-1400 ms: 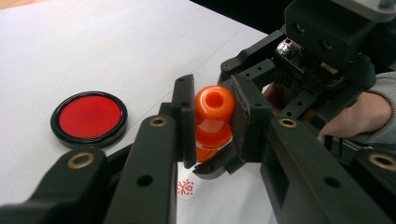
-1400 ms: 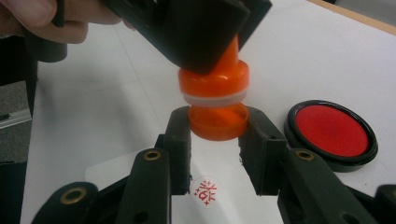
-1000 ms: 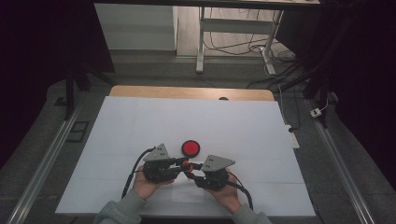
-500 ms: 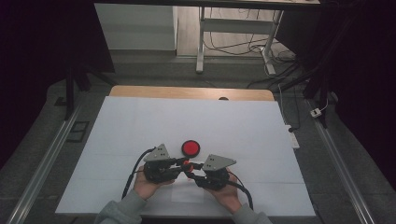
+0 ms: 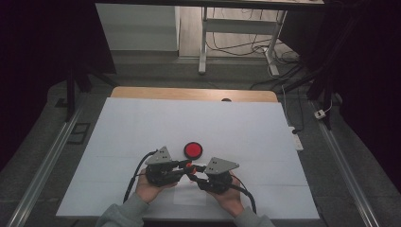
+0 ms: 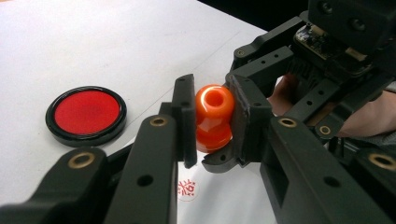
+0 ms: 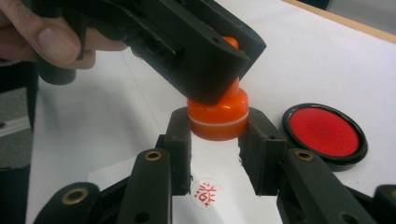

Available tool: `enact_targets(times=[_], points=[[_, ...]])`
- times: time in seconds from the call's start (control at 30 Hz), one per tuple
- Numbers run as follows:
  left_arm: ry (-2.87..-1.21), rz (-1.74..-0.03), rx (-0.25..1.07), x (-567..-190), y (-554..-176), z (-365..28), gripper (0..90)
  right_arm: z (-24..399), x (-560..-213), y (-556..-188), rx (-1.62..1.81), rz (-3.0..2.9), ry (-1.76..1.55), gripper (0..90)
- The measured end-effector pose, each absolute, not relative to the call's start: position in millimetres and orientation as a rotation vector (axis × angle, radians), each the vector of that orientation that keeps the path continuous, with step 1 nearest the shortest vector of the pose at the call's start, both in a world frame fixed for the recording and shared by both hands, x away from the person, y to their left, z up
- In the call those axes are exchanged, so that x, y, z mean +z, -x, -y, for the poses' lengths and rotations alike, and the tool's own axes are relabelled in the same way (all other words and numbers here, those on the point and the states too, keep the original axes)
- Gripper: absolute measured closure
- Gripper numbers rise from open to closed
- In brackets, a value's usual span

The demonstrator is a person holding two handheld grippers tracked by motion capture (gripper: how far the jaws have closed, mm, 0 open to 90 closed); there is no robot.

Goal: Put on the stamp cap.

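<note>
Orange stamp [image 6: 214, 117] mid-table, open sheet [image 5: 142, 127] around

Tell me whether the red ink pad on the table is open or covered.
Open. The ink pad lies flat with its red surface bare inside the black rim; no lid sits on it. It rests apart from the orange stamp.

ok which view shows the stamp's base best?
Right gripper view: the orange stamp fills the centre, its wide base with a pale ring clamped between the right gripper pads. Left gripper view shows the knob end with its hole, held by the left gripper. High view gives an orange speck.
</note>
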State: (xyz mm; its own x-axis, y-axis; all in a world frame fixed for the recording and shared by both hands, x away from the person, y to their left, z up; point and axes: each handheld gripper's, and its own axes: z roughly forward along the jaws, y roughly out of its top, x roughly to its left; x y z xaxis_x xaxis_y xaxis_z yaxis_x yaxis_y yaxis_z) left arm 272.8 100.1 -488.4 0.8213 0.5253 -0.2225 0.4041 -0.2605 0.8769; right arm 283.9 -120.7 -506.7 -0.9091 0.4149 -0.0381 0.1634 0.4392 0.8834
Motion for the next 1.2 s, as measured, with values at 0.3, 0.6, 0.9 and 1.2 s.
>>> enact_targets(times=[0.3,0.6,0.9,1.2], points=[[-1.879,-0.706,0.117,-491.9,-273.8,-100.8,73.2,118.8,-507.0,-282.1,1.418,-2.441,-0.482,64.8],[-1.893,-0.704,0.128,-492.4,-273.3,-99.5,73.2,118.4,-507.7,-281.7,1.402,-2.443,-0.473,64.8],[-1.904,-0.706,0.14,-494.0,-272.6,-97.4,73.3,118.4,-509.0,-281.8,1.387,-2.444,-0.467,64.7],[-1.912,-0.72,0.157,-498.0,-271.3,-94.0,73.4,118.4,-512.8,-282.5,1.384,-2.461,-0.499,64.7]])
